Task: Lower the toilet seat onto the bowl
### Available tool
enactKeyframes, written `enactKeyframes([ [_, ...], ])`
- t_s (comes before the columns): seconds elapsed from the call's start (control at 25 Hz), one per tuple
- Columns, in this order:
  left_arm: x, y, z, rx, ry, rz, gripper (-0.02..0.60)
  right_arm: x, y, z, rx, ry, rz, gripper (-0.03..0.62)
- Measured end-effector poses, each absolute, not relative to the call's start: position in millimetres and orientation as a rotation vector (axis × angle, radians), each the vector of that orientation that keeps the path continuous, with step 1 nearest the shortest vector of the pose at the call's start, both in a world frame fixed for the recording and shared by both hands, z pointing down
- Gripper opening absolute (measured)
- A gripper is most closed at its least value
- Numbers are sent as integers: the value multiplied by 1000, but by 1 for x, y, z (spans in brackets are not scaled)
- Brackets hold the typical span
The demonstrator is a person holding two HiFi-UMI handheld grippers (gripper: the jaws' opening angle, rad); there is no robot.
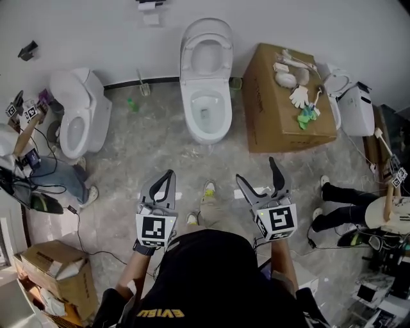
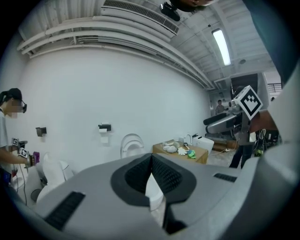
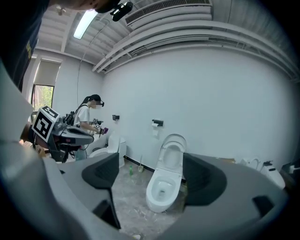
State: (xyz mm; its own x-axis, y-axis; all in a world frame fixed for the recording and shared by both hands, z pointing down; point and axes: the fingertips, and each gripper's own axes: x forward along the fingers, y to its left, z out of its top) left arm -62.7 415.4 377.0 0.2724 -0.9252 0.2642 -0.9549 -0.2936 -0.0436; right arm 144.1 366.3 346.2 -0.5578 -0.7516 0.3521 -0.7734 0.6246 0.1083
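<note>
The toilet seat (image 1: 206, 52) was found up, tipped back toward the white wall (image 1: 96, 38) and well clear of the bowl (image 1: 207, 114) beneath it: not yet lowered. The bowl was set on the grey stone-patterned floor (image 1: 160, 147), open and white, straight ahead of the person.

Both tools were held out low in front, well short of the toilet, with nothing touched. The left gripper (image 1: 170, 173) was carried with its jaws closed. Its dark ribbed pads (image 2: 166, 176) were met at the tips and nothing was caught between them. The right gripper (image 1: 256, 170) was held with its jaws spread wide. In the right gripper view the toilet was framed in the gap, far beyond the jaws, so nothing was gripped there either.

Just beside the bowl on the right, a cardboard box (image 1: 269, 122) was stood, with white gloves (image 1: 298, 96) and a green item (image 1: 306, 117) laid on its top. Well apart to the left, a second toilet (image 1: 77, 118) was seen by the wall. Between the two toilets, a small green bottle (image 1: 132, 104) and a brush (image 1: 142, 85) were stood on the floor near the wall. A paper holder (image 1: 151, 6) was fixed on the wall above. Another person (image 3: 88, 115) was seen by the second toilet, marked tools in hand.
</note>
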Motion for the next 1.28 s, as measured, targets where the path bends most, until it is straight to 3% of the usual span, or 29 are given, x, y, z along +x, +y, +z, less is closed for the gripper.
enactKeyframes([
  [0.4, -39, 290, 345, 2388, -1862, 411, 11, 161, 234, 337, 1161, -2594, 60, 428],
  [0.8, -13, 218, 349, 2374, -1849, 432, 11, 155, 158, 349, 1037, -2674, 294, 426],
  [1.28, -82, 112, 372, 2330, -1816, 294, 11, 94, 75, 381, 1017, -2562, 223, 425],
])
